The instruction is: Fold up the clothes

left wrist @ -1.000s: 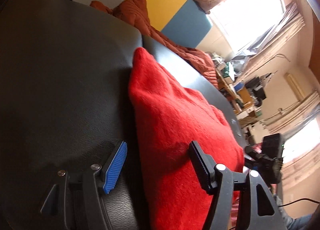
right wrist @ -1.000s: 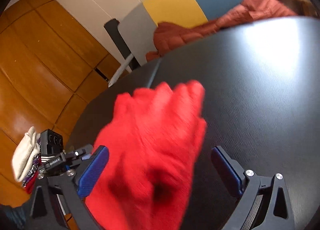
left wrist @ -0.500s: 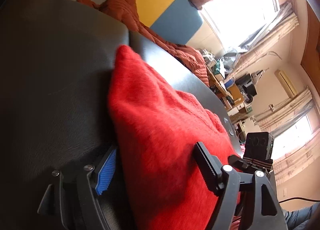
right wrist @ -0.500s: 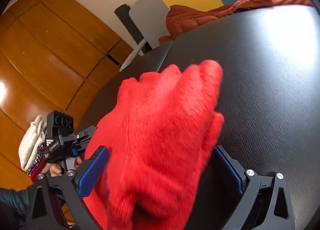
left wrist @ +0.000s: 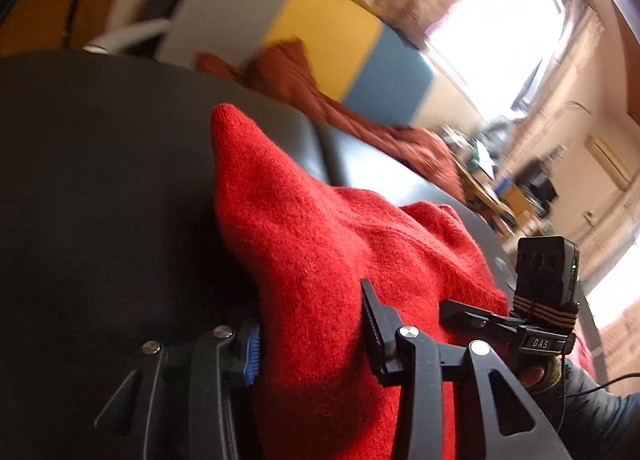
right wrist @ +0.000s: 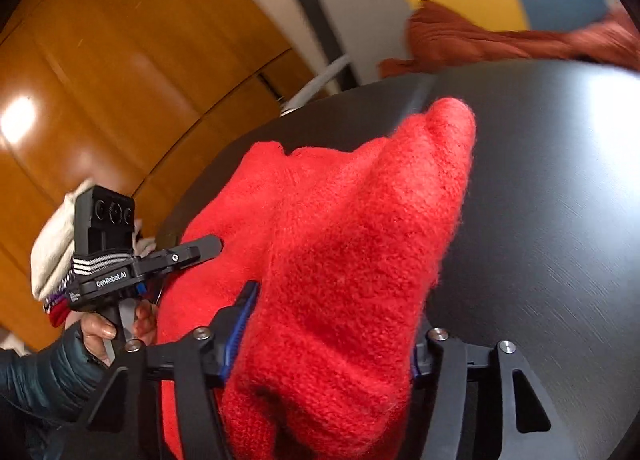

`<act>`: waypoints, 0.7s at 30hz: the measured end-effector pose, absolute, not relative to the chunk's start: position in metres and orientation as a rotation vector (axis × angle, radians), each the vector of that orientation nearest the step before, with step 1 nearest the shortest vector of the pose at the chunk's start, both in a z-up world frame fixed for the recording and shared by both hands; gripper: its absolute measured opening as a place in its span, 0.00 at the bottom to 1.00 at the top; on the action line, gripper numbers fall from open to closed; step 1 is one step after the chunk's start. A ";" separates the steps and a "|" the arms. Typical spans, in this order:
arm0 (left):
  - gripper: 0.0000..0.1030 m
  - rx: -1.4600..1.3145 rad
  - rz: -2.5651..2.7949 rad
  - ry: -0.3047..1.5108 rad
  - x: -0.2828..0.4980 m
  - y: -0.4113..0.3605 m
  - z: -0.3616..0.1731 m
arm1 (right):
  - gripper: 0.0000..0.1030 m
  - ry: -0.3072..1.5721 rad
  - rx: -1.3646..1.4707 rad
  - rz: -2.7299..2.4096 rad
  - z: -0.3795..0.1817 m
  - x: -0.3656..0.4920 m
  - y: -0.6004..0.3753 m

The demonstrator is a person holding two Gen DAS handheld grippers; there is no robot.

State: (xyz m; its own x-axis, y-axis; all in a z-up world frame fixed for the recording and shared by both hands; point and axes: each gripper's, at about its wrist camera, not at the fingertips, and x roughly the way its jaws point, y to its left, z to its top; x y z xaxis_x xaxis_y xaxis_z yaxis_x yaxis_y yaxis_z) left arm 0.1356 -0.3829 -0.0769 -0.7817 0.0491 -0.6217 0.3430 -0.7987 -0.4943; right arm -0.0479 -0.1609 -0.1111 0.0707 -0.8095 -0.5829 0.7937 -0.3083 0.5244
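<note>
A fuzzy red knit garment lies bunched on the black table. My left gripper is shut on a thick fold of its near edge. In the right wrist view the same red garment fills the middle, and my right gripper is shut on another fold of it. The cloth rises in a ridge between the two grips, with a pointed end toward the far side. The other gripper shows in each view: the right one and the left one, held by a hand.
A rust-coloured jacket lies along the table's far edge, before a grey, yellow and blue panel. Wooden doors stand to the left. A pale folded cloth pile sits behind the left gripper. Bare black tabletop lies to the right.
Both grippers have gone from open around the red garment to shut on it. The cloth has bunched up into a ridge between them.
</note>
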 end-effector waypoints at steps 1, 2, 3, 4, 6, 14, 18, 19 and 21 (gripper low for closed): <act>0.39 0.922 -2.632 0.910 0.142 -0.396 -0.073 | 0.56 -0.003 1.008 -1.563 -0.111 -0.047 -0.181; 0.39 0.885 -2.593 0.899 0.151 -0.411 -0.069 | 0.55 0.014 1.003 -1.538 -0.112 -0.046 -0.202; 0.39 0.866 -2.557 0.881 0.157 -0.423 -0.065 | 0.55 0.039 0.998 -1.507 -0.113 -0.045 -0.228; 0.39 0.855 -2.516 0.859 0.161 -0.437 -0.062 | 0.55 0.057 0.992 -1.485 -0.114 -0.044 -0.247; 0.39 0.842 -2.435 0.817 0.166 -0.461 -0.057 | 0.54 0.099 0.984 -1.446 -0.115 -0.043 -0.292; 0.41 0.853 -2.101 0.729 0.160 -0.546 -0.076 | 0.54 0.205 0.951 -1.444 -0.108 -0.049 -0.385; 0.50 0.871 -2.004 0.699 0.157 -0.557 -0.085 | 0.66 0.238 0.897 -1.479 -0.095 -0.049 -0.387; 0.51 0.868 -1.993 0.678 0.156 -0.555 -0.083 | 0.68 0.246 0.884 -1.487 -0.092 -0.049 -0.388; 0.54 0.850 -1.969 0.621 0.155 -0.548 -0.077 | 0.72 0.262 0.856 -1.504 -0.086 -0.049 -0.389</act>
